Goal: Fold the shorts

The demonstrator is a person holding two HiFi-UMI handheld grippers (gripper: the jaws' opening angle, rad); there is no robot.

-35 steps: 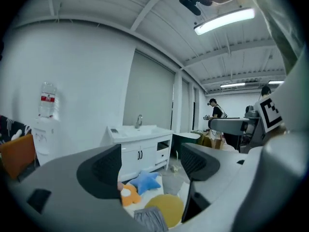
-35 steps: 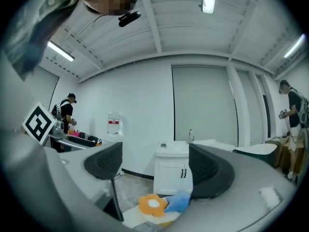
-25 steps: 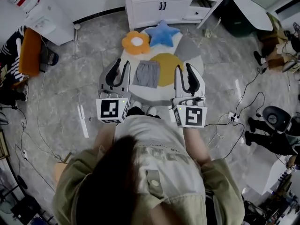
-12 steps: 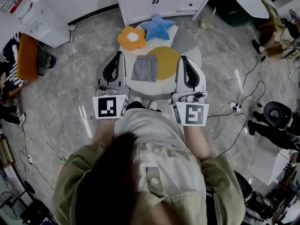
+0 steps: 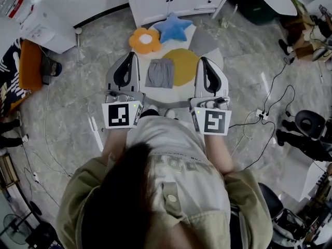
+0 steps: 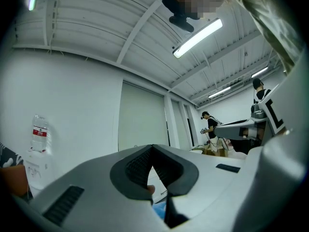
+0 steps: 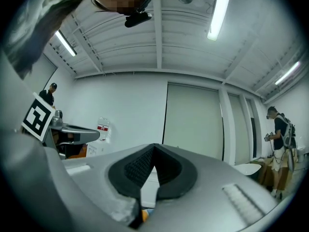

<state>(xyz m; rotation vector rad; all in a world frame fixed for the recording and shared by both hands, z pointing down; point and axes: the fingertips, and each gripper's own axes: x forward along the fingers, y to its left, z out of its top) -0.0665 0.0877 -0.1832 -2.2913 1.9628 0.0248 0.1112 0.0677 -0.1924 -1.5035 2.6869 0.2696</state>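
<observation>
- Starting at the left, the left tool (image 5: pixel 132 56) is being held level and clear of the cloth. Its jaws are pressed together on nothing, having just been closing from a spread stance.
- Between the two tools, the shorts (image 5: pixel 160 73) are lying flat on the round white worktop (image 5: pixel 155 93) as a compact grey oblong. They are overlapping the left edge of a yellow mat (image 5: pixel 187 66), are in the same place as a second ago, and are being touched by neither tool.
- At the right, the right tool (image 5: pixel 203 60) is being held likewise, with its jaws just closed together and nothing pinched.
- Two empty, shut tools kept off the cloth are being judged to fit either a pause ahead of a fold or a drawing-back after one. Whether the shorts are already doubled over is not being settled by these views.
- No bin or basket is being shown on the worktop. Beyond it, a white cabinet (image 5: pixel 155 4) is standing, and its contents are not being made out.
</observation>
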